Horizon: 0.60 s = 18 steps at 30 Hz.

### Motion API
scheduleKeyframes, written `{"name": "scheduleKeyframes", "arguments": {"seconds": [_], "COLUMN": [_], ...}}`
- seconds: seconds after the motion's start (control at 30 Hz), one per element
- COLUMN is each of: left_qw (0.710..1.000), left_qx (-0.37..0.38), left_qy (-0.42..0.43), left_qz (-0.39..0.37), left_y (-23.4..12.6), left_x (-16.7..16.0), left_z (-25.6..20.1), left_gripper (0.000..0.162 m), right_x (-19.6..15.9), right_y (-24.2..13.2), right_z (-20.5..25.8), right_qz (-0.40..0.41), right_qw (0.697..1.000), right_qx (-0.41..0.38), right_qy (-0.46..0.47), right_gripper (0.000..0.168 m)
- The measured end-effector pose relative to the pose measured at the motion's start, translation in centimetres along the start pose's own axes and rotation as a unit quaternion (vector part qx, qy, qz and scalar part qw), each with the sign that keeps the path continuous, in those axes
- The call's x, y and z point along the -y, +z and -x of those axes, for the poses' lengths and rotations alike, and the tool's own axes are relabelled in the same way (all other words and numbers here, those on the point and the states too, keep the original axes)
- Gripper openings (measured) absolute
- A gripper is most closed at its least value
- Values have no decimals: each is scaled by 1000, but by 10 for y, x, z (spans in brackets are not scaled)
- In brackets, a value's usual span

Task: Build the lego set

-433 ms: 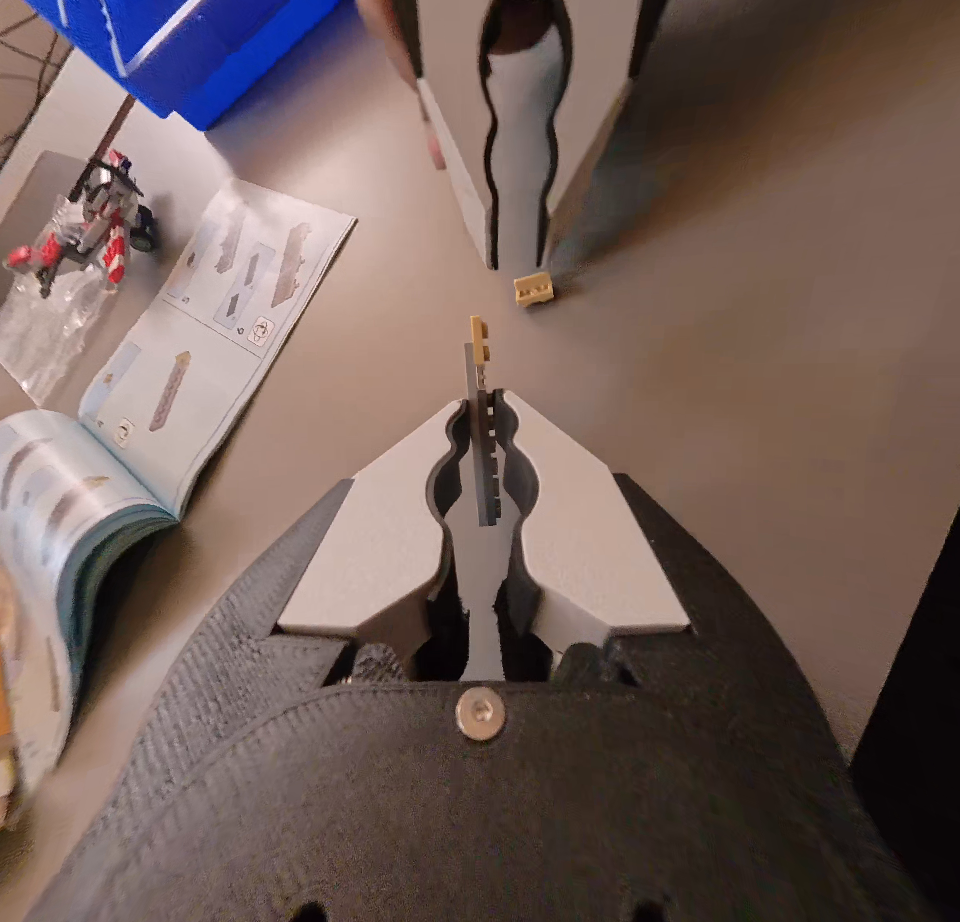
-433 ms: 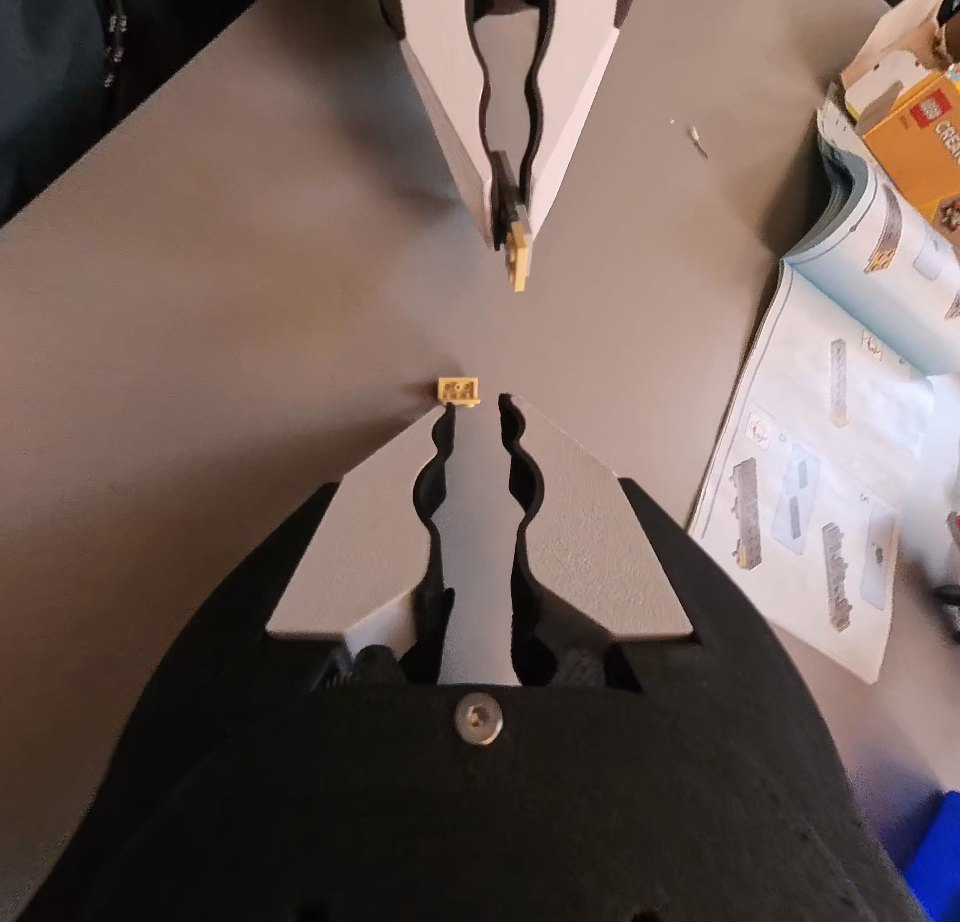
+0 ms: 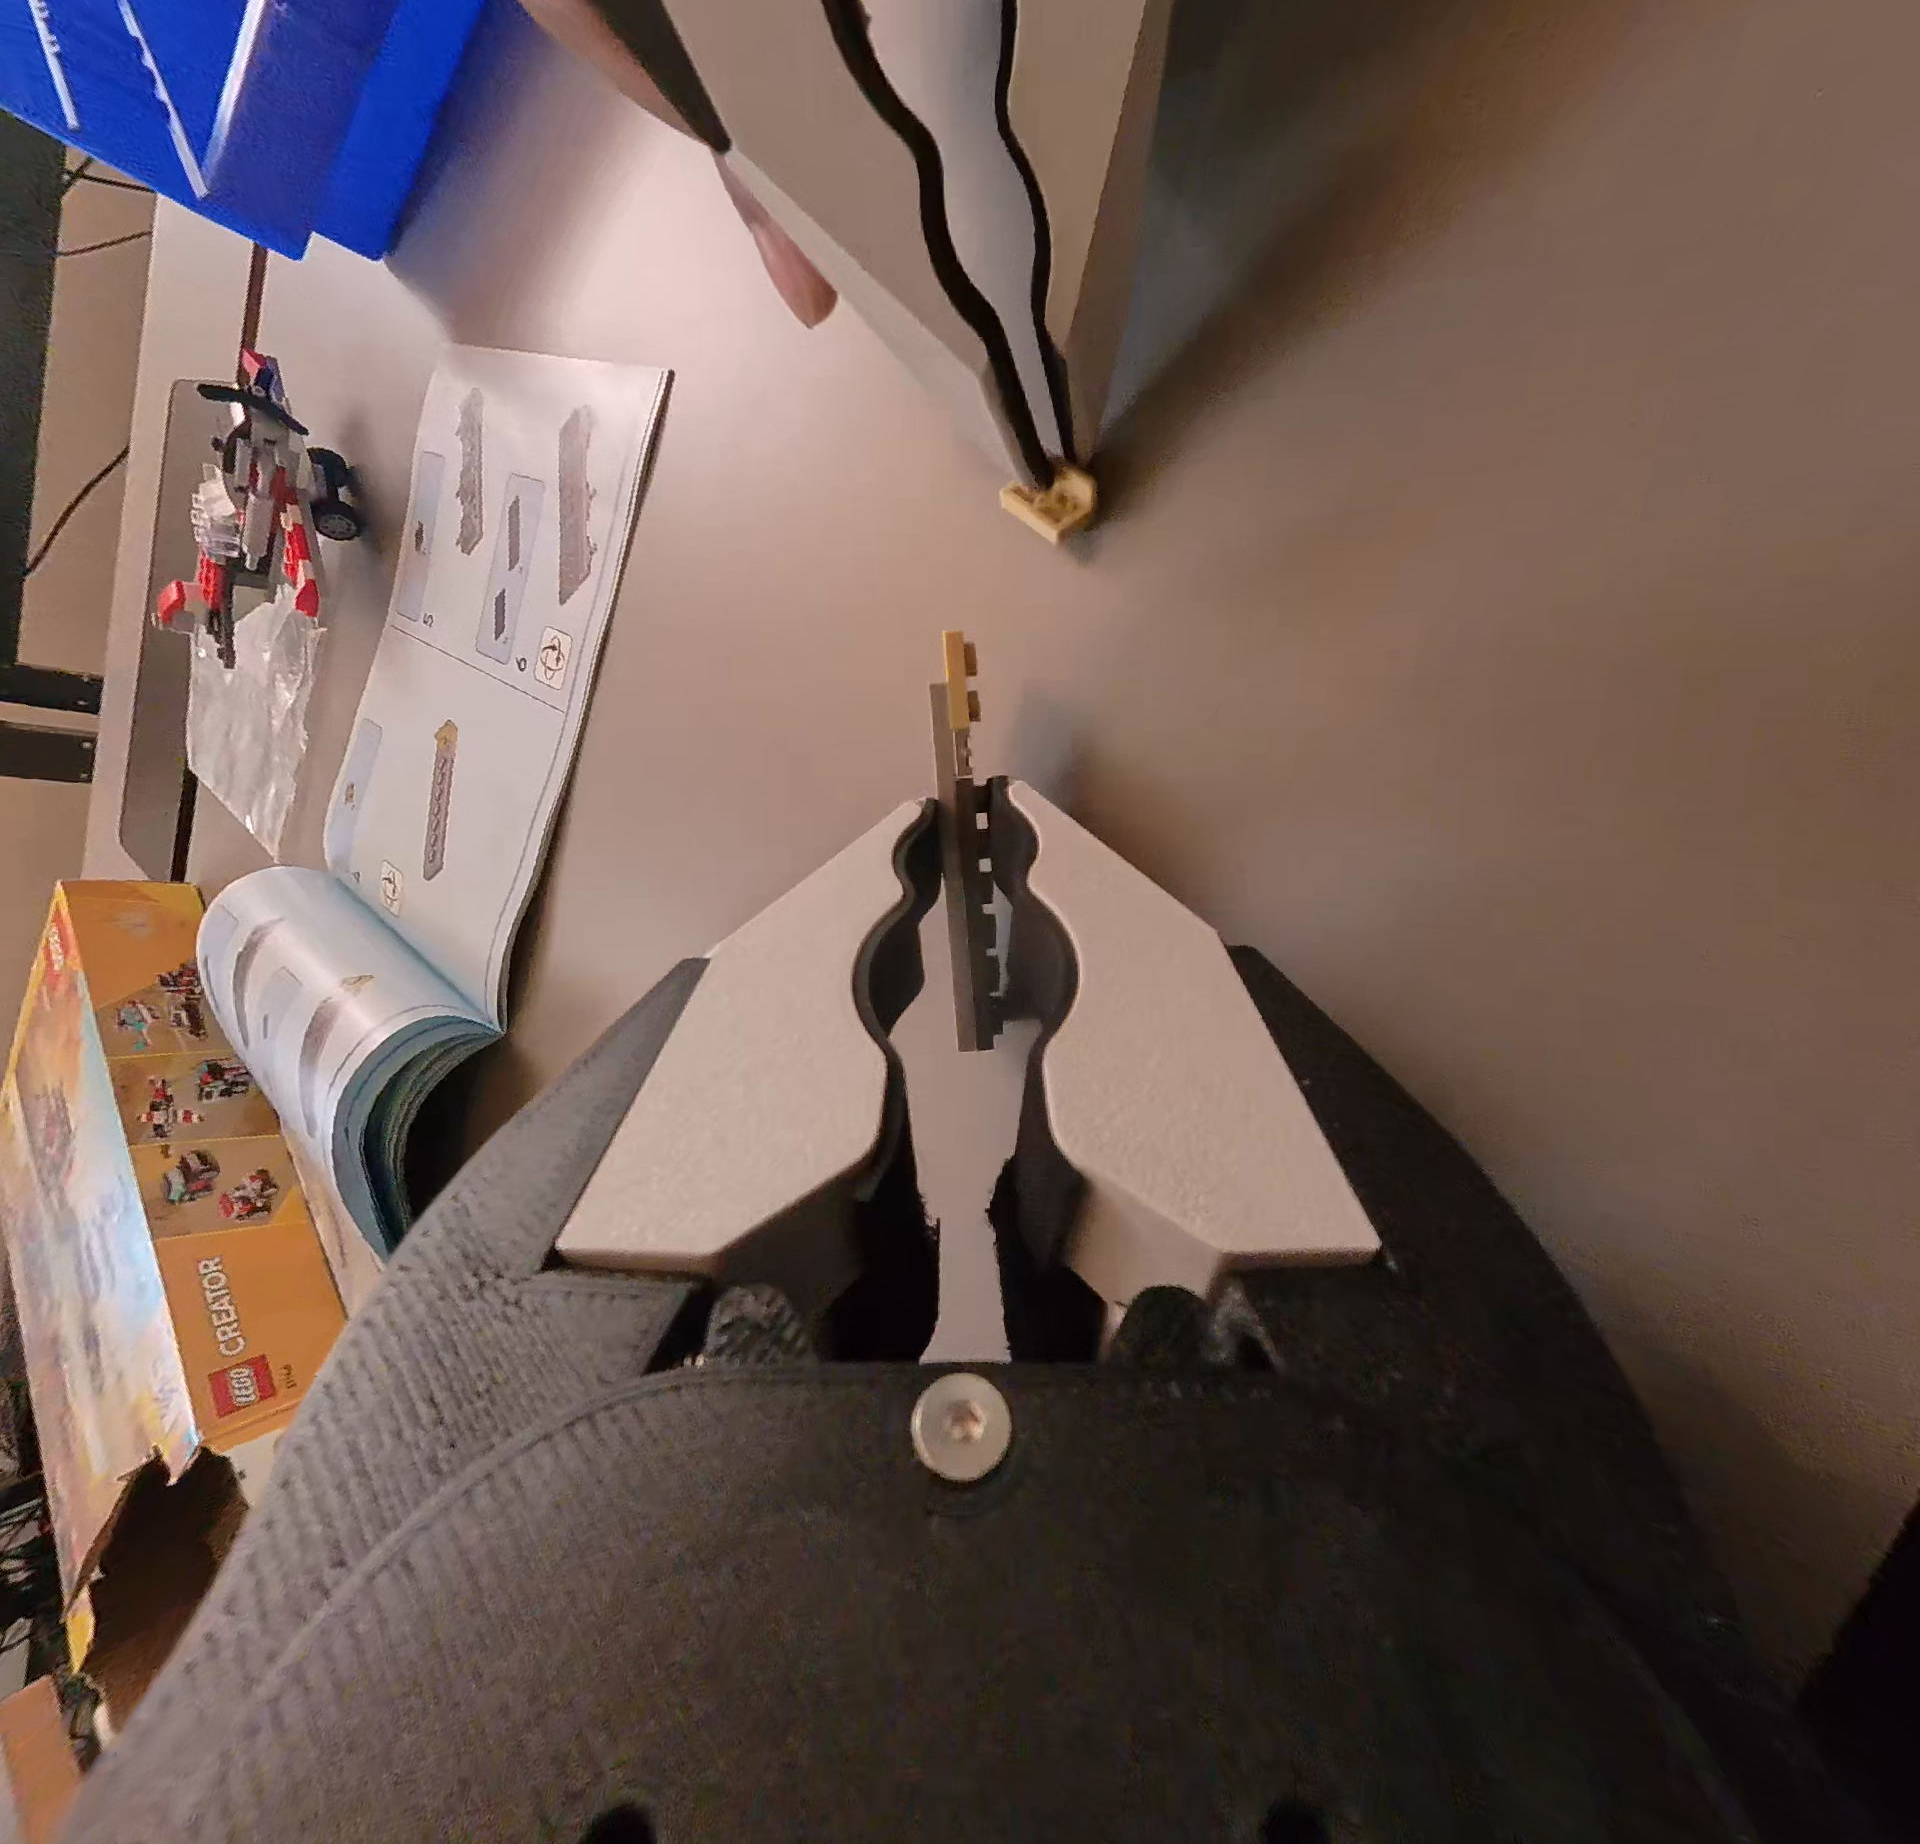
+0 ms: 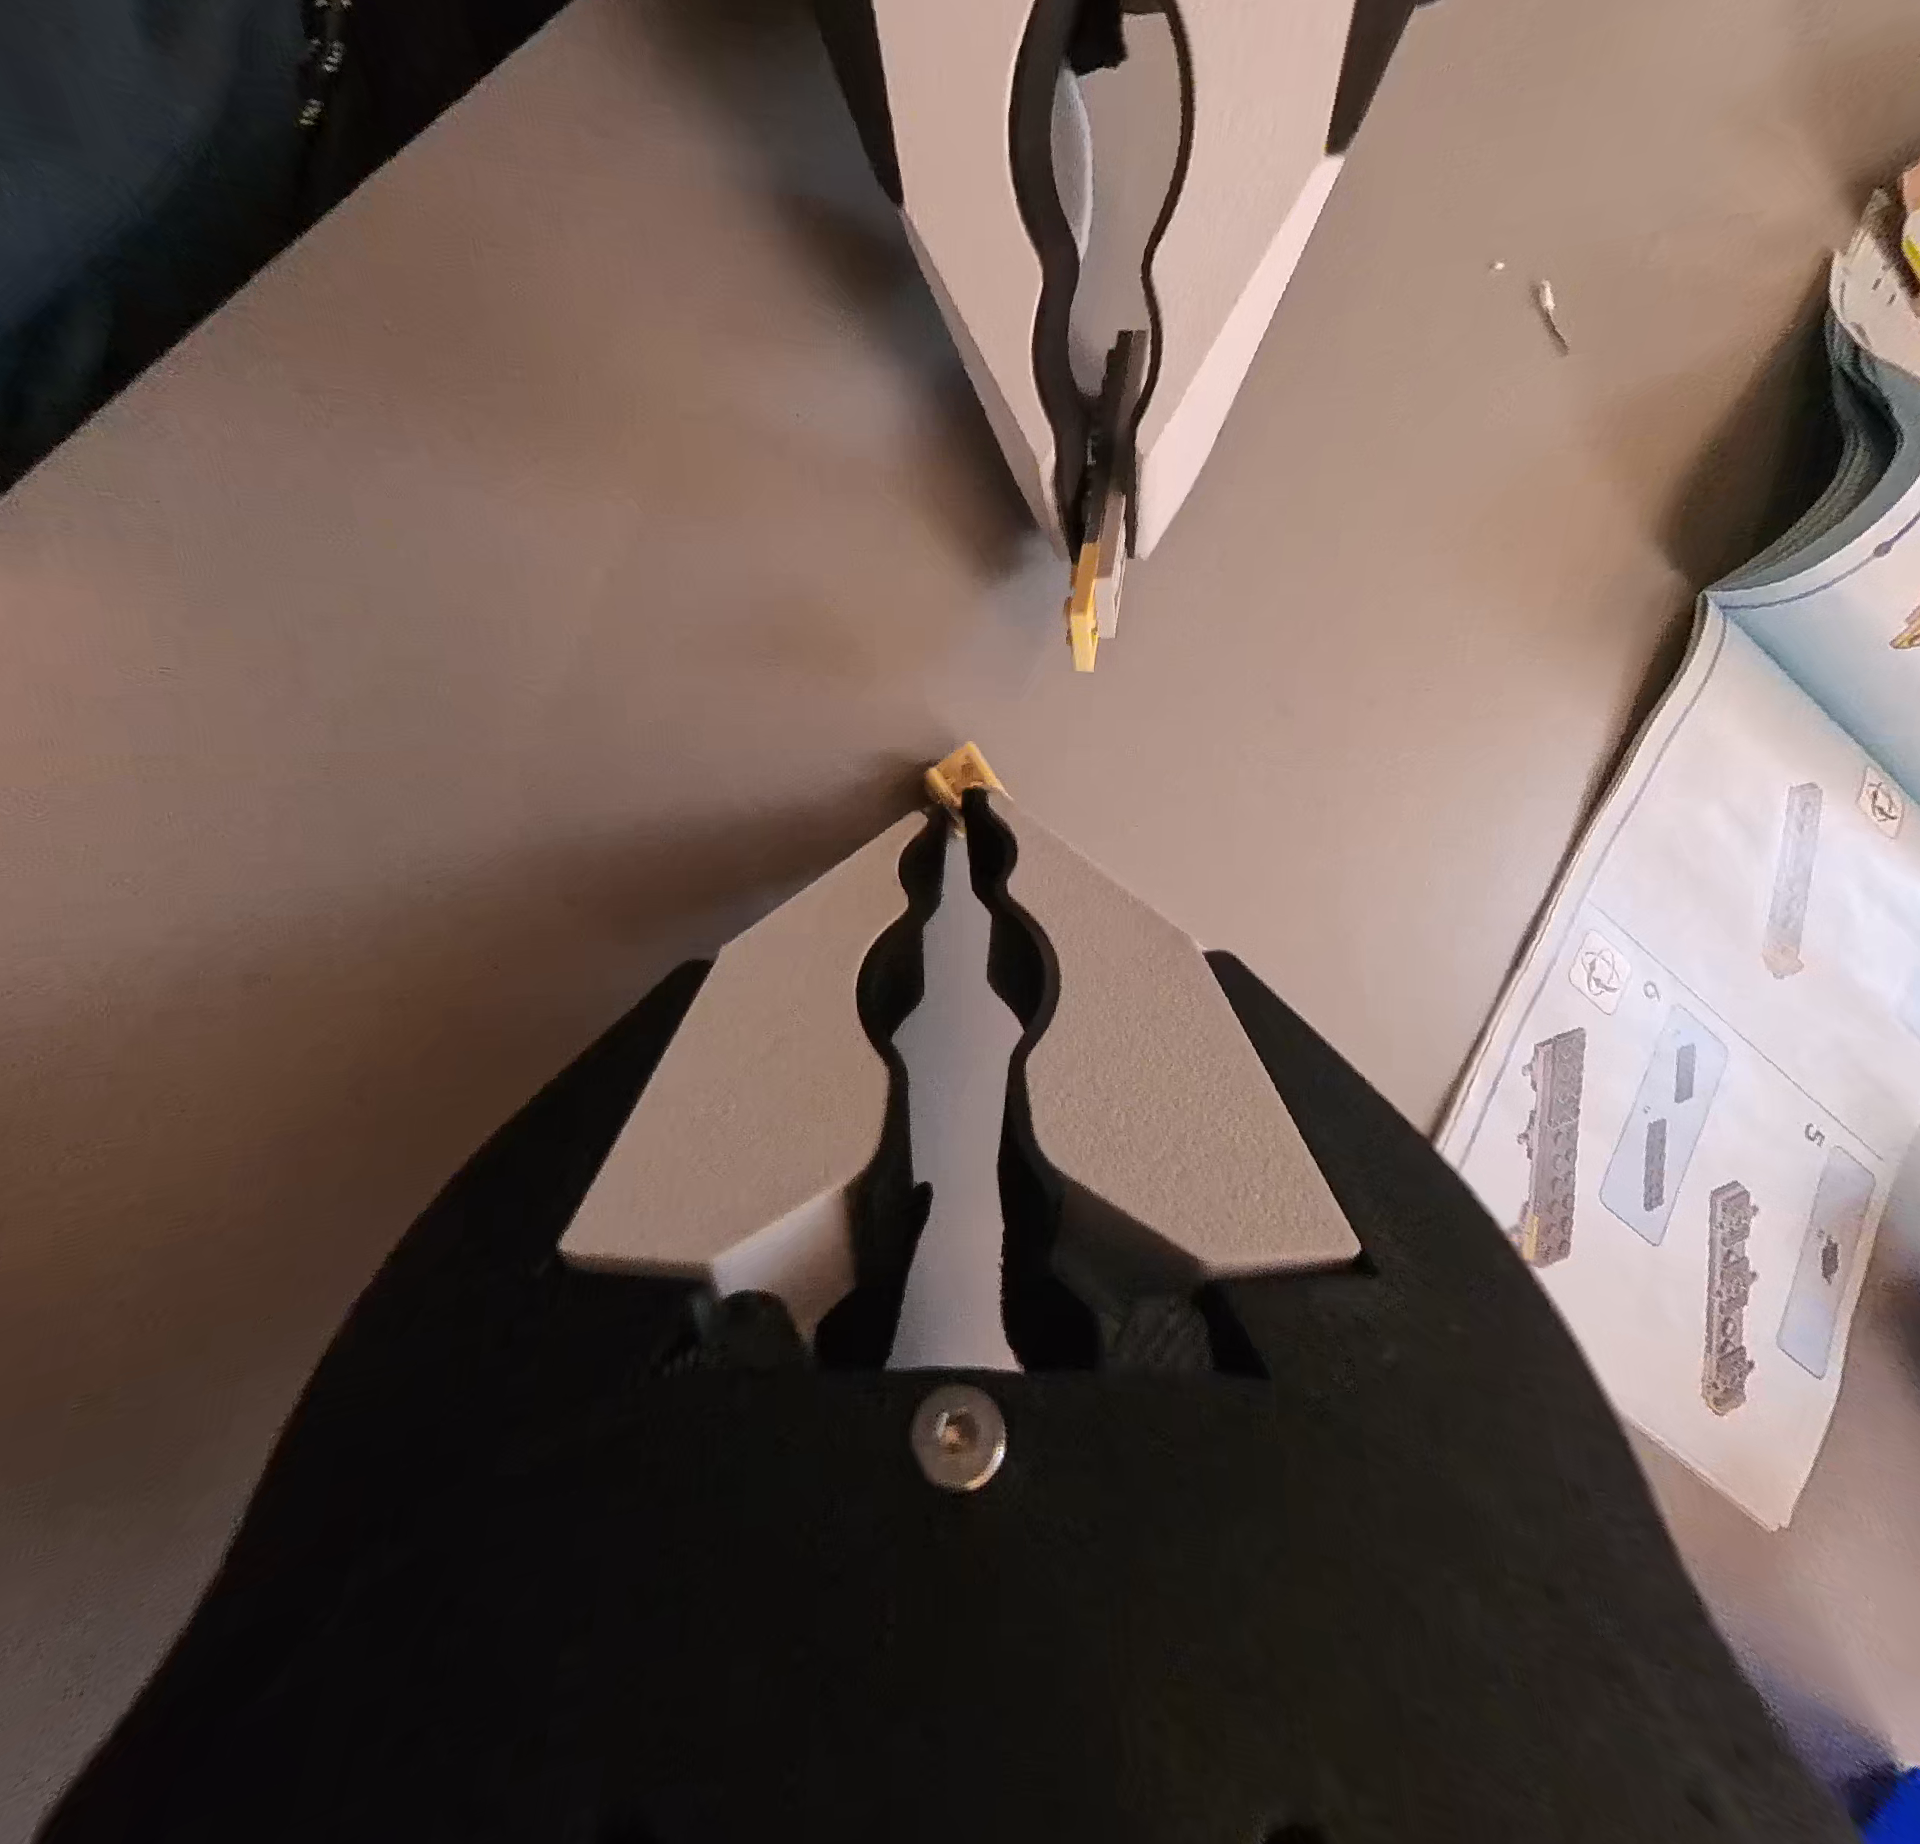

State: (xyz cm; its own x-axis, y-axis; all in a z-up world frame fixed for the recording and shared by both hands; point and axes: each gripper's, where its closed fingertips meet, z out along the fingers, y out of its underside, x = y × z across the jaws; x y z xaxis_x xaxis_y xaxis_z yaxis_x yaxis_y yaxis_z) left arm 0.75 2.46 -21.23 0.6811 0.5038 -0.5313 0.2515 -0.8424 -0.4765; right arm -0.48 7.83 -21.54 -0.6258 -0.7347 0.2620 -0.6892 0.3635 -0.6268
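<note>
Left tool (image 3: pixel 966 792) is pinching the long grey lego plate stack with a tan tip (image 3: pixel 961 838) mid-frame while the right tool (image 4: pixel 961 807) nips the small tan brick (image 4: pixel 964 768) on the table (image 4: pixel 416 755), so I'd squeeze squarely before lifting or it'll pop out.

Grey plate assembly (image 3: pixel 961 859) tan-tipped, edge-on; small tan brick (image 3: pixel 1049 499) on table.

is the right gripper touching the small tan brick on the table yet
Touching. In the left wrist view the right gripper has its fingertips closed on the small tan brick.
</note>
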Motion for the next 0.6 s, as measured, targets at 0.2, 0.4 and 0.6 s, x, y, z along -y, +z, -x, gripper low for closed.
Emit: {"name": "scheduleKeyframes", "arguments": {"seconds": [0.2,0.4,0.6], "left_qw": [1000,998,982], "left_qx": [-4,-32,-93], "left_qy": [13,2,-66], "left_qz": [-18,-60,-151], "left_y": [-1,-4,-16], "left_x": [4,13,34], "left_z": [-3,-10,-19], "left_gripper": [9,8,8], "right_x": [7,23,48], "right_y": [4,-9,-34], "right_z": [-1,-8,-9], "right_qz": [-10,-88,-213], "right_qw": [999,987,952], "right_qx": [6,18,66], "right_qy": [52,132,211], "right_gripper": [4,4,4]}}
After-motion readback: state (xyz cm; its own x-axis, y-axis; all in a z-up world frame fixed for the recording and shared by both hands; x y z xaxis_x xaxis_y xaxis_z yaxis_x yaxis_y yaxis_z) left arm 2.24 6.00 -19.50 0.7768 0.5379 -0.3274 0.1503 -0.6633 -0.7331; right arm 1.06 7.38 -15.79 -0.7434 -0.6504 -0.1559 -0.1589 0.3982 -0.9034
